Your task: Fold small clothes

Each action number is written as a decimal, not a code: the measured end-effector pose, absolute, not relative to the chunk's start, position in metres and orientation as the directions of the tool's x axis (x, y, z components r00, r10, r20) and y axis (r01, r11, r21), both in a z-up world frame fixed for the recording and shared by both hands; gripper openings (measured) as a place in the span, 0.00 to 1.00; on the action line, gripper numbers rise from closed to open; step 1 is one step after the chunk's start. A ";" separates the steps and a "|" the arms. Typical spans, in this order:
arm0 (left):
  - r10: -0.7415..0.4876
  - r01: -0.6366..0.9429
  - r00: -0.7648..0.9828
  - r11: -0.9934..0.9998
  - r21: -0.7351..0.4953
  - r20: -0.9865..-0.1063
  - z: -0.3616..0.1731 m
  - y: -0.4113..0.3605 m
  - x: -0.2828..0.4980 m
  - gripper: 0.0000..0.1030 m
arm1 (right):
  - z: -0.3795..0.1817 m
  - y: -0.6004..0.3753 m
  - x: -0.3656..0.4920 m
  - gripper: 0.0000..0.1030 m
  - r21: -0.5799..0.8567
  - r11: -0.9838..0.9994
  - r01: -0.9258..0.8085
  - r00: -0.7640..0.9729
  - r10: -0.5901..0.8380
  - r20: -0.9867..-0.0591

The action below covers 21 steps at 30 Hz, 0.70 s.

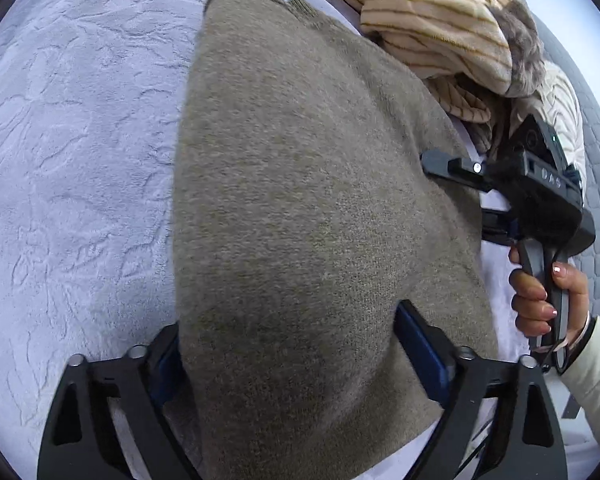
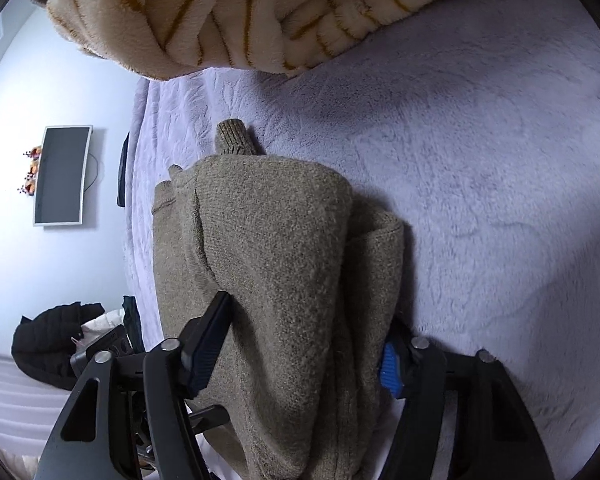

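A small olive-brown knit sweater point(image 1: 300, 200) lies on a pale lavender plush bedspread point(image 1: 80, 160), partly folded into layers. My left gripper point(image 1: 292, 360) straddles its near end, and the fabric fills the gap between the fingers. My right gripper point(image 2: 304, 344) is closed on the sweater's point(image 2: 284, 248) thick folded edge from the other side; it also shows in the left wrist view point(image 1: 452, 168), at the sweater's right edge. A sleeve cuff point(image 2: 234, 138) pokes out at the far end.
A cream blanket with tan stripes point(image 1: 432, 20) is piled beyond the sweater, also in the right wrist view point(image 2: 220, 12). A wall-mounted screen point(image 2: 62, 176) and a black jacket point(image 2: 56, 340) lie off the bed to the left.
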<state>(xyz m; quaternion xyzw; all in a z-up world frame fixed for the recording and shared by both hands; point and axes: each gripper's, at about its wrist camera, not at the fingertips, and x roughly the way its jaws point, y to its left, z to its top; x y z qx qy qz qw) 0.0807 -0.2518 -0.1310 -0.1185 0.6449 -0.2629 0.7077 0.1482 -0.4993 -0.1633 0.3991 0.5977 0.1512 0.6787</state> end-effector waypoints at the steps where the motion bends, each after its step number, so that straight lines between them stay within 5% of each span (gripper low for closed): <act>1: -0.539 0.206 0.033 0.828 -0.522 -0.842 -0.129 -0.248 0.080 0.73 | -0.161 -0.499 0.147 0.49 0.729 0.625 0.278 0.246 0.688 -0.683; 3: -0.563 0.187 0.042 0.816 -0.547 -0.826 -0.124 -0.240 0.079 0.63 | -0.157 -0.501 0.142 0.37 0.746 0.601 0.287 0.271 0.696 -0.665; 8: -0.599 0.210 0.060 0.789 -0.577 -0.798 -0.105 -0.234 0.072 0.53 | -0.144 -0.501 0.130 0.34 0.799 0.526 0.293 0.328 0.729 -0.600; 21: -0.636 0.244 0.134 0.764 -0.597 -0.760 -0.039 -0.178 0.011 0.52 | -0.082 -0.460 0.099 0.34 0.839 0.498 0.218 0.336 0.769 -0.543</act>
